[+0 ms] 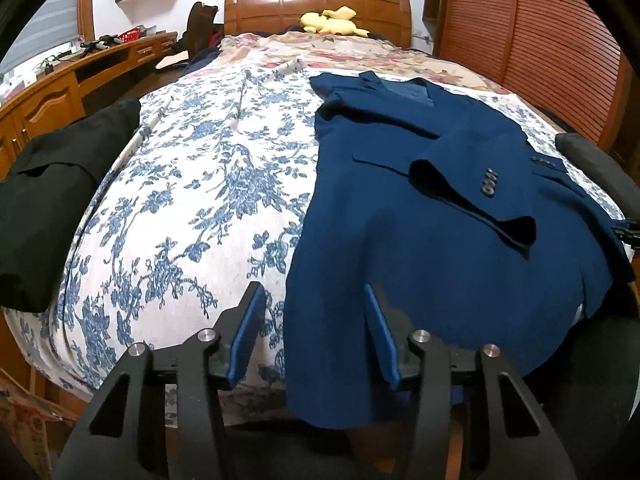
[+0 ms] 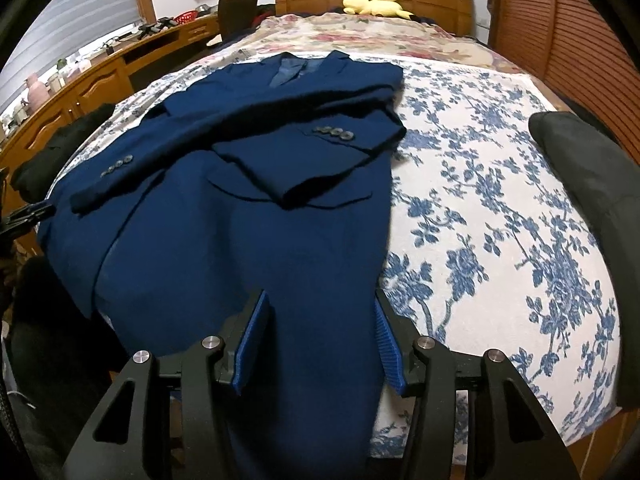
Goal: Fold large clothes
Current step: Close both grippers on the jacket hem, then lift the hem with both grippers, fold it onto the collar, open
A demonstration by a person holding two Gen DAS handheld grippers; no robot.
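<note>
One navy suit jacket (image 1: 420,208) lies face up on the floral bedspread (image 1: 192,184), collar toward the headboard at twelve o'clock, hem draped over the foot edge at six o'clock. Both sleeves are crossed over the chest, probably so the body can be folded upward next. The left gripper (image 1: 314,300) hovers at the hem's left corner, jaws about half open, with the jacket's edge between them but not visibly pinched. The right gripper (image 2: 322,308) straddles the hem's right side, jaws likewise half apart, pads clear of the cloth. A black garment (image 1: 52,200) sits at nine o'clock; a yellow plush toy (image 1: 334,20) rests by the headboard. The hem's lowest part hangs out of sight behind the gripper bodies.
</note>
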